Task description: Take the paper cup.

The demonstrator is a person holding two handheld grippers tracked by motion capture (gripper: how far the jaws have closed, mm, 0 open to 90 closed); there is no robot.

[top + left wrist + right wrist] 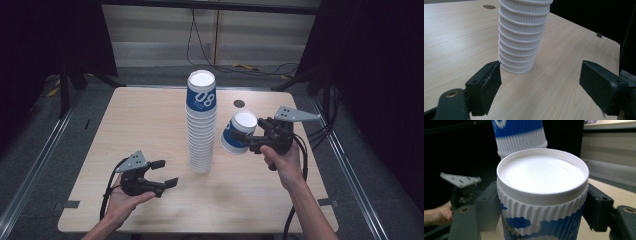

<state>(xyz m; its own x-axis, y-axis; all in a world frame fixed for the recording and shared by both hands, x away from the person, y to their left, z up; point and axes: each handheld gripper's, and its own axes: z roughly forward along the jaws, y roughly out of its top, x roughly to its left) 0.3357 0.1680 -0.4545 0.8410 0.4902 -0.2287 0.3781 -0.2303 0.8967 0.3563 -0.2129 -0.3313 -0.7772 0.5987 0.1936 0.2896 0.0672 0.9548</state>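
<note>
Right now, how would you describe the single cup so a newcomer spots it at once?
Start at the tall cup stack standing mid-table. Just to its right, the right gripper clamps one blue-and-white ribbed cup. It alone is off the stack, held tilted with nothing under it.

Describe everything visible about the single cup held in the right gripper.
The single blue-and-white ribbed paper cup is upside down and tilted, its white recessed base facing up. A white corrugated band sits under the base rim, with blue print below. The right gripper clamps its sides between black jaws, holding it above the light wooden table, right of the tall cup stack, not touching it.
</note>
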